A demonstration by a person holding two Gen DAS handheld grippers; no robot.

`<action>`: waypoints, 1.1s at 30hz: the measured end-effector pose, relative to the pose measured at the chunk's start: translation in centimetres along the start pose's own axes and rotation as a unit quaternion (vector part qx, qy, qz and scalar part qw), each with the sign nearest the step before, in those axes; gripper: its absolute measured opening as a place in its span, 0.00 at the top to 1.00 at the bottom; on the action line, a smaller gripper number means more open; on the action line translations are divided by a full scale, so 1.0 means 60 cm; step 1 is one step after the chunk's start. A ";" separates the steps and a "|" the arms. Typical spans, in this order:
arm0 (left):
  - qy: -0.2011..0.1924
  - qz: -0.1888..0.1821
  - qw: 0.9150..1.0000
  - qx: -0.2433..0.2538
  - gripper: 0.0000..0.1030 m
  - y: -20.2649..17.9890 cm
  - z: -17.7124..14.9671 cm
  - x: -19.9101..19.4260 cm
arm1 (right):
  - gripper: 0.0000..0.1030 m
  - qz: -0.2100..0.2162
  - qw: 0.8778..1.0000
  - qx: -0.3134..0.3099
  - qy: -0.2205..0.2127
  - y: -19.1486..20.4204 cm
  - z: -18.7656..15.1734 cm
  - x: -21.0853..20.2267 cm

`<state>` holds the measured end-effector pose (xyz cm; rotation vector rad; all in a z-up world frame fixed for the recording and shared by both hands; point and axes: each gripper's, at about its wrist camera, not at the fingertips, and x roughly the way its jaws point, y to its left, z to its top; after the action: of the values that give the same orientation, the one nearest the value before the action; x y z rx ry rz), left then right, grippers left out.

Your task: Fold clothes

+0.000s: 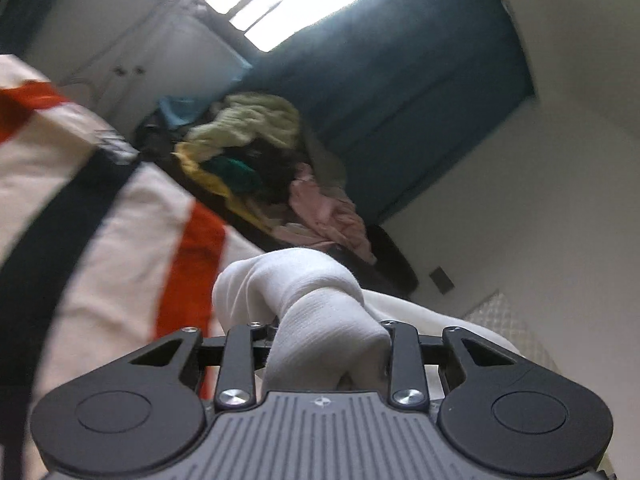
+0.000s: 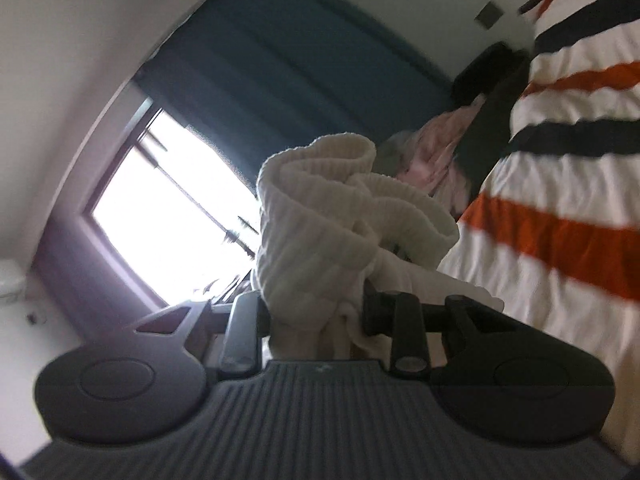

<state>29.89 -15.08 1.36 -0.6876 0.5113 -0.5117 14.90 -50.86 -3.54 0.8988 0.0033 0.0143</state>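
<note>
so, handling: white ribbed sock [image 1: 320, 312] soft, light, limp; i'd grip cuff and toe ends | looks: bunched, knit ribs, cuff [image 2: 344, 184] curled open | left gripper [image 1: 328, 344] pinching sock, right gripper [image 2: 316, 312] pinching cuff end | where: aloft between both, striped bedding [image 1: 100, 220] at 9 o'clock, clothes pile [image 1: 260, 160] at 12

No readable text, label, brand or number shows in either wrist view — both are blurred.
</note>
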 end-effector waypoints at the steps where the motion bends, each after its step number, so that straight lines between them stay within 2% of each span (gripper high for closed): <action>1: 0.005 -0.004 1.000 0.005 0.69 -0.011 -0.002 0.038 | 0.69 -0.005 1.000 0.003 -0.011 -0.017 0.010 0.007; 5: 0.024 -0.005 1.000 0.019 0.69 -0.035 -0.040 0.173 | 0.69 -0.025 0.998 0.008 -0.065 -0.098 0.012 0.017; 9: 0.061 -0.007 0.997 0.044 0.69 -0.025 -0.087 0.275 | 0.69 -0.069 0.995 0.020 -0.075 -0.166 0.003 0.035; 13: 0.075 -0.019 0.995 0.070 0.67 0.010 -0.132 0.293 | 0.68 -0.130 0.989 0.036 -0.066 -0.208 -0.027 0.036; 15: 0.086 -0.016 0.994 0.069 0.65 0.038 -0.150 0.297 | 0.65 -0.193 0.977 0.078 -0.047 -0.216 -0.055 0.024; 18: 0.112 0.015 0.989 0.096 0.56 0.065 -0.176 0.292 | 0.57 -0.277 0.953 0.123 -0.004 -0.229 -0.087 0.008; 19: 0.122 0.031 0.986 0.112 0.51 0.070 -0.185 0.291 | 0.50 -0.302 0.943 0.139 0.012 -0.235 -0.098 0.004; 20: 0.136 0.047 0.981 0.128 0.44 0.074 -0.192 0.288 | 0.46 -0.315 0.937 0.153 0.020 -0.242 -0.106 -0.001; 22: 0.157 0.072 0.972 0.158 0.43 0.077 -0.202 0.276 | 0.46 -0.317 0.931 0.179 0.023 -0.252 -0.120 -0.019; 24: 0.166 0.080 0.966 0.184 0.37 0.067 -0.203 0.250 | 0.46 -0.323 0.926 0.190 0.038 -0.242 -0.124 -0.038; 27: 0.170 0.086 0.957 0.219 0.33 0.035 -0.195 0.193 | 0.46 -0.345 0.925 0.152 0.054 -0.198 -0.109 -0.070; 31: 0.163 0.074 0.948 0.264 0.31 -0.030 -0.176 0.102 | 0.46 -0.325 0.939 0.095 0.059 -0.121 -0.084 -0.116; 33: 0.144 0.070 0.943 0.290 0.26 -0.069 -0.167 0.050 | 0.45 -0.312 0.947 0.056 0.058 -0.077 -0.069 -0.134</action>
<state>25.12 -24.16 -3.19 -0.0076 0.6396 -0.5960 6.90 -50.62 -9.79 0.9779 0.4021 -0.5283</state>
